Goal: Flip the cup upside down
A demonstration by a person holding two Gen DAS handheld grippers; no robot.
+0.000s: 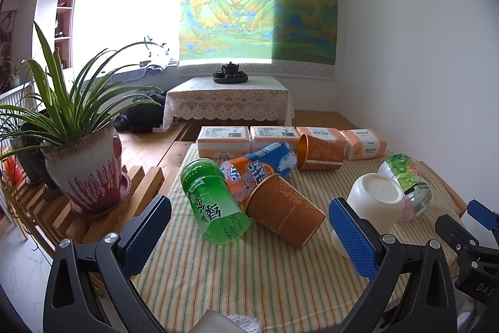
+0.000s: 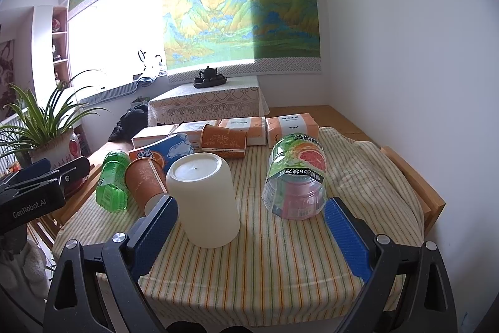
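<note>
A white cup (image 2: 204, 202) stands upside down on the striped cloth, base up; it also shows in the left wrist view (image 1: 372, 205). A clear cup with a grapefruit label (image 2: 294, 177) stands upside down to its right. A green cup (image 1: 213, 202), an orange-blue cup (image 1: 259, 167) and two brown paper cups (image 1: 285, 209) (image 1: 321, 152) lie on their sides. My left gripper (image 1: 249, 236) is open and empty above the cloth, in front of the lying cups. My right gripper (image 2: 251, 236) is open and empty, just in front of the white cup.
Several tissue packs (image 1: 224, 141) line the far edge of the table. A potted plant (image 1: 84, 164) stands on a slatted wooden stand at the left. A low table with a tea set (image 1: 229, 74) is behind. The cloth bunches up at the right edge (image 2: 374, 170).
</note>
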